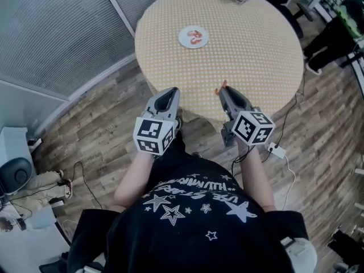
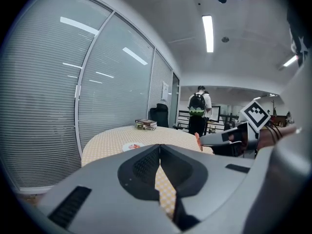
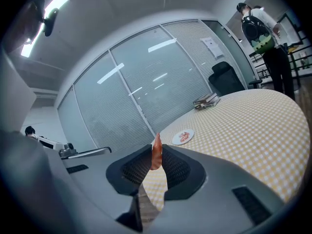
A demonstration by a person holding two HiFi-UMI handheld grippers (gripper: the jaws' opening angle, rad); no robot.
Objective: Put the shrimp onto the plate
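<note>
Shrimp x1 pinched in right claw; left claw closed, empty; 1 plate well apart.

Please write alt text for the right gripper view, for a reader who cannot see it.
The right hand-held gripper is shut on an orange shrimp. Beyond it, a round checked table holds a white plate and books.
</note>
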